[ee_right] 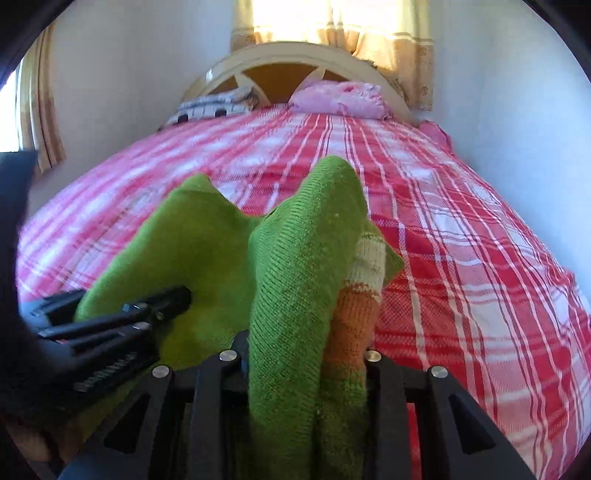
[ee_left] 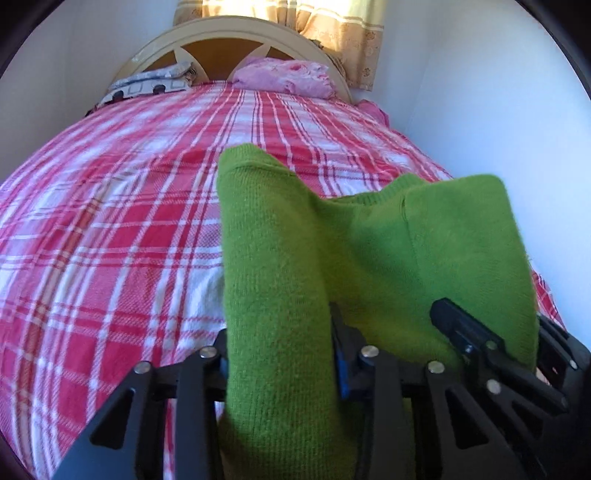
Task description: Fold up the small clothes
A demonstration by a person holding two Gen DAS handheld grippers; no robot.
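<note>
A green knitted garment (ee_left: 369, 229) lies bunched on the red and white plaid bed (ee_left: 110, 221). In the left wrist view one thick fold of it rises between the fingers of my left gripper (ee_left: 280, 354), which is shut on it. My right gripper (ee_left: 476, 336) shows at the lower right, against the same garment. In the right wrist view my right gripper (ee_right: 303, 358) is shut on another fold of the green garment (ee_right: 295, 258), where an orange and cream striped part (ee_right: 358, 295) shows. The left gripper (ee_right: 147, 310) reaches in from the left there.
A cream and wood headboard (ee_left: 229, 33) stands at the bed's far end. Against it lie a pink pillow (ee_left: 284, 77) and a folded patterned cloth (ee_left: 147, 85). A yellow curtain (ee_left: 343, 37) hangs behind. White walls run along both sides of the bed.
</note>
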